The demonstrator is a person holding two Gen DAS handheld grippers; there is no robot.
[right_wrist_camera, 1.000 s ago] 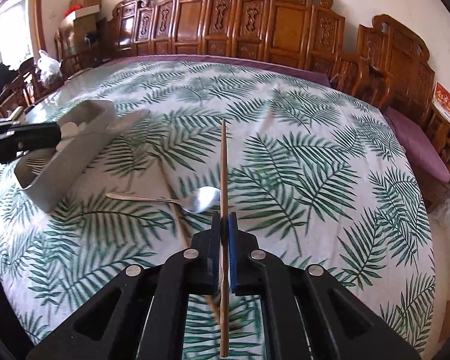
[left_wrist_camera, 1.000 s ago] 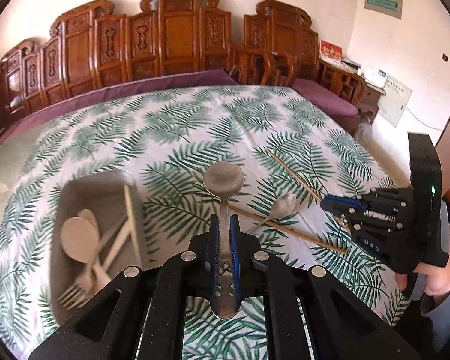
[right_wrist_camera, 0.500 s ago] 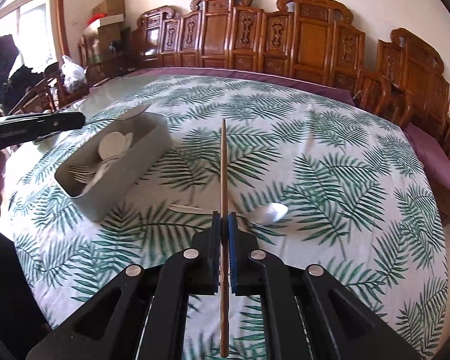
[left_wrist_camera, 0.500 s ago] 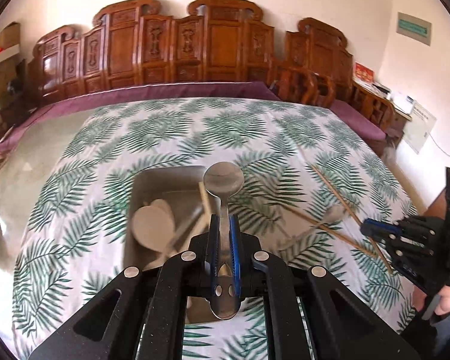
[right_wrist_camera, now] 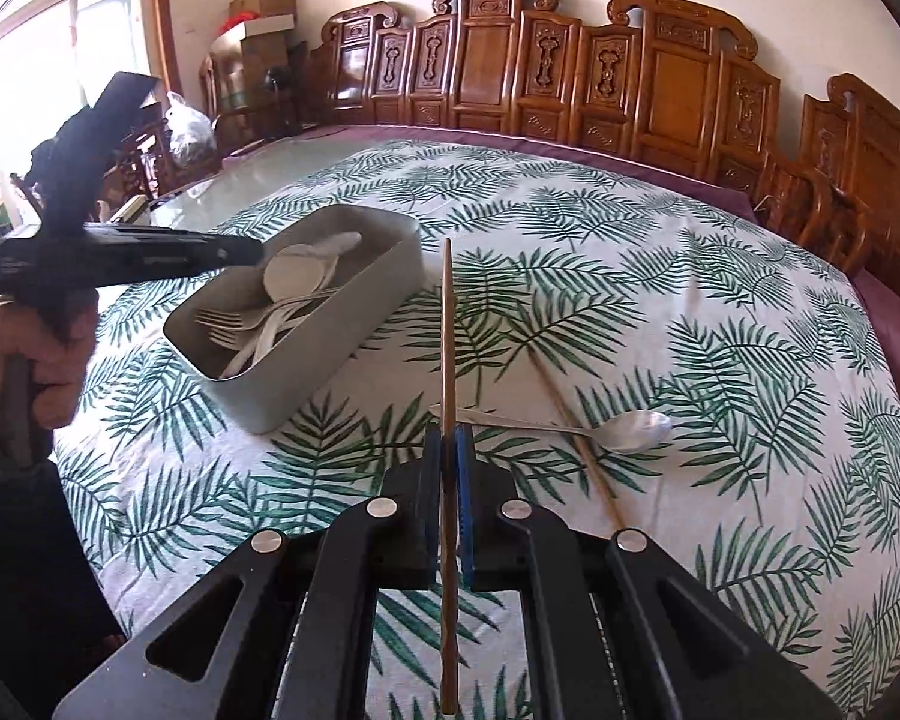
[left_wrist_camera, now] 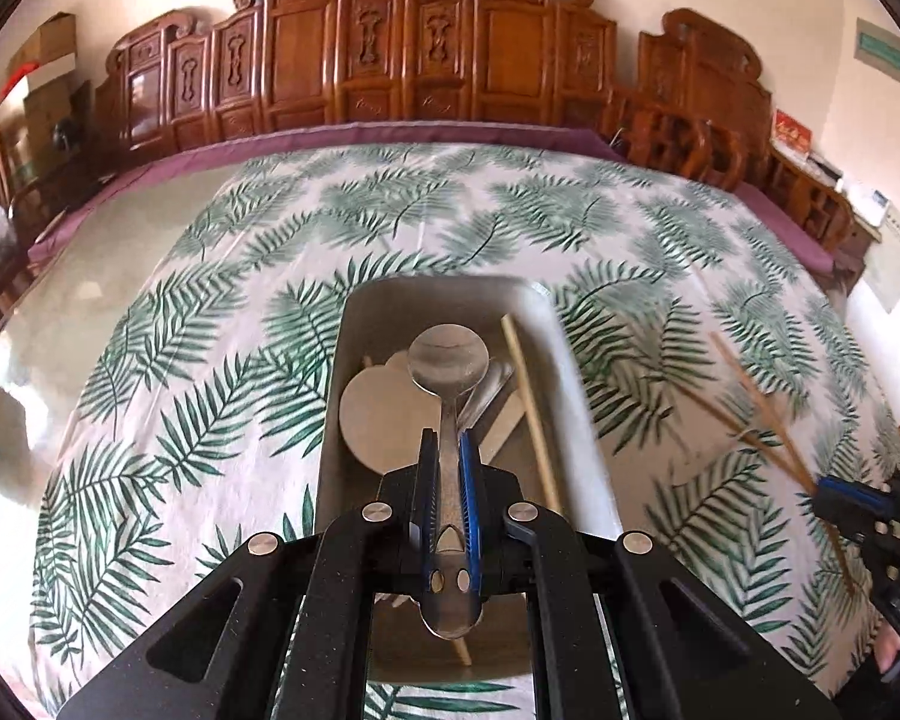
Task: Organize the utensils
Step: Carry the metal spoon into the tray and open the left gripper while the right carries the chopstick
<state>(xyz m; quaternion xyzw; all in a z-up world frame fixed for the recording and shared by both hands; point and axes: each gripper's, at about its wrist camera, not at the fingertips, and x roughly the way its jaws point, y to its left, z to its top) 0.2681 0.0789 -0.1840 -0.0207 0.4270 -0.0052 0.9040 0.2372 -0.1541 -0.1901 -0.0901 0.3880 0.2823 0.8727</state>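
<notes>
My left gripper [left_wrist_camera: 447, 450] is shut on the handle of a metal spoon [left_wrist_camera: 448, 360], whose bowl hangs over the grey utensil box [left_wrist_camera: 576, 384]. Inside the box lie a pale flat spoon [left_wrist_camera: 378, 414], a chopstick [left_wrist_camera: 531, 414] and other cutlery. In the right wrist view the same box [right_wrist_camera: 336, 354] holds forks and white spoons, and the left gripper [right_wrist_camera: 234, 252] hovers above it. My right gripper [right_wrist_camera: 448, 438] is shut on a wooden chopstick [right_wrist_camera: 447, 324] that points up and away. A second metal spoon [right_wrist_camera: 624, 429] and a chopstick [right_wrist_camera: 576, 438] lie on the cloth.
The round table wears a palm-leaf cloth [left_wrist_camera: 210, 360] over glass. Carved wooden chairs [right_wrist_camera: 570, 78] ring its far side. Cardboard boxes [right_wrist_camera: 258, 18] stand at the back left. A person's hand [right_wrist_camera: 36, 354] grips the left tool's handle.
My left gripper has carried the spoon leftward, from above the cloth to above the grey box. My right gripper, with the chopstick, has shifted so that the box sits nearer the middle of its view.
</notes>
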